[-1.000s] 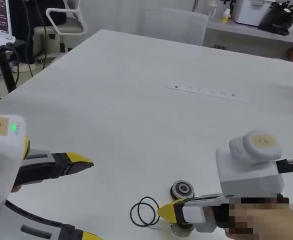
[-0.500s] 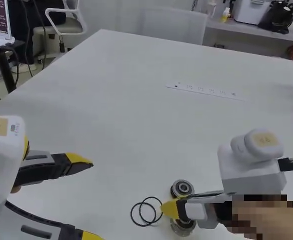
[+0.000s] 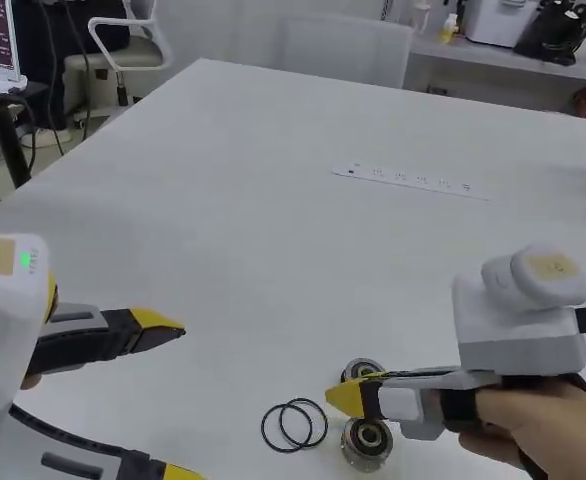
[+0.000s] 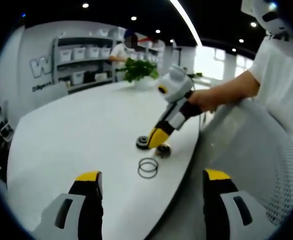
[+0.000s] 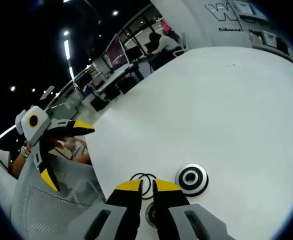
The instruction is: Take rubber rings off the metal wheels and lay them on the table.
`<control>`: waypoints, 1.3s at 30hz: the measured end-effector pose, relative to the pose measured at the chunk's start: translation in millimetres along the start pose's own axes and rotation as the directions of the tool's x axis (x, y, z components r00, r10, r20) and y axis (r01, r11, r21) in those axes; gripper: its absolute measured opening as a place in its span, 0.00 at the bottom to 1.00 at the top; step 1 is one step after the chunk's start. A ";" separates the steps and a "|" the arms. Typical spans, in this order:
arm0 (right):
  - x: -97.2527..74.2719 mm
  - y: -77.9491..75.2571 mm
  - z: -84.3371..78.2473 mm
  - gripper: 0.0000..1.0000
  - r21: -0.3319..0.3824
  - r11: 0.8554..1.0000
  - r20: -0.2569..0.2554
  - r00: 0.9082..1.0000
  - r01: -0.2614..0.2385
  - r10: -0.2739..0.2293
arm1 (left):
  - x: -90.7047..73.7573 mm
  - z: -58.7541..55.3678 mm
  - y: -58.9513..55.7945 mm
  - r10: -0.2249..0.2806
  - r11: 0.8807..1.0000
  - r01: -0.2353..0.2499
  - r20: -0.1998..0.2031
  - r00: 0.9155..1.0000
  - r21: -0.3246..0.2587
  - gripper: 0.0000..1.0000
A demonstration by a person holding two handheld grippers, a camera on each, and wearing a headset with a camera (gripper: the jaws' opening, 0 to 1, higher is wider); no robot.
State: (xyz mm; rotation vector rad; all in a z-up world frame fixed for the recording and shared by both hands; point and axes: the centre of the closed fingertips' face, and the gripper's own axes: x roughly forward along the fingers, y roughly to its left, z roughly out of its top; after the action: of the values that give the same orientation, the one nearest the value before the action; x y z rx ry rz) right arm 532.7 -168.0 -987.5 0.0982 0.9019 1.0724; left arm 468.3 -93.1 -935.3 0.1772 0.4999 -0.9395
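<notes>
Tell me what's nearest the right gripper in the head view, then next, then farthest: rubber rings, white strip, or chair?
1. Rubber rings, on the table just left of the right gripper.
2. White strip, farther up the table.
3. Chair, past the table's far left corner.

The left gripper (image 4: 152, 176) presents two grey jaws with yellow tips at the bottom of the view, set wide apart with nothing between them. Beyond the tips lies the white counter (image 4: 81, 125).

- Two thin black rubber rings (image 4: 147, 167) lie flat on the counter, overlapping each other, near its right edge.
- Just past the rings are two small round metal wheels, one dark-faced (image 4: 142, 142) and one beside it (image 4: 163, 150).
- The right gripper (image 4: 155, 138) enters from the right, held by a hand (image 4: 202, 100). It slopes down with its yellow tips together, directly over the two wheels.
- A white mesh chair back (image 4: 256, 155) occupies the right side.
</notes>
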 end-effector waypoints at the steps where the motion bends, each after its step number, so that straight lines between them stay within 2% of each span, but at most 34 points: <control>1: -0.9 0.7 1.8 0.06 -0.002 1.000 0.006 1.000 -0.001 0.001 | 0.1 -0.2 0.0 0.000 1.000 0.000 -0.001 1.000 0.000 0.84; 6: -6.7 1.2 12.2 0.07 -0.013 1.000 0.047 0.999 -0.002 0.002 | 0.4 -1.4 -0.1 -0.003 1.000 0.003 -0.007 1.000 0.001 0.84; 11: -15.9 1.1 26.0 0.07 -0.069 0.998 0.101 0.995 0.011 -0.004 | 0.4 -2.1 0.3 -0.001 1.000 0.001 -0.012 1.000 0.003 0.84; 16: -27.0 -6.6 38.7 0.08 -0.041 0.999 0.162 0.987 0.026 -0.019 | 1.0 -0.7 -1.7 -0.012 1.000 0.012 -0.010 1.000 0.006 0.85; 29: -50.5 -34.3 51.7 0.08 0.040 0.995 0.245 0.964 0.097 -0.104 | 1.2 4.8 -1.0 -0.015 0.999 0.015 0.000 1.000 0.036 0.87; 34: -53.9 -42.8 50.8 0.08 0.059 0.991 0.246 0.960 0.119 -0.130 | -2.4 21.6 -2.4 -0.029 0.999 0.028 0.032 0.999 0.043 0.87; 39: -56.3 -50.4 48.8 0.08 0.078 0.988 0.243 0.958 0.136 -0.152 | -2.6 48.3 -3.2 -0.036 0.995 0.030 0.068 0.997 0.091 0.87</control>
State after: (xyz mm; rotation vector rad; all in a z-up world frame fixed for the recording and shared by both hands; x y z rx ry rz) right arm 592.3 -221.6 -946.6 0.2100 0.7032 0.8746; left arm 480.6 -110.3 -891.7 0.2171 0.3975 -0.9976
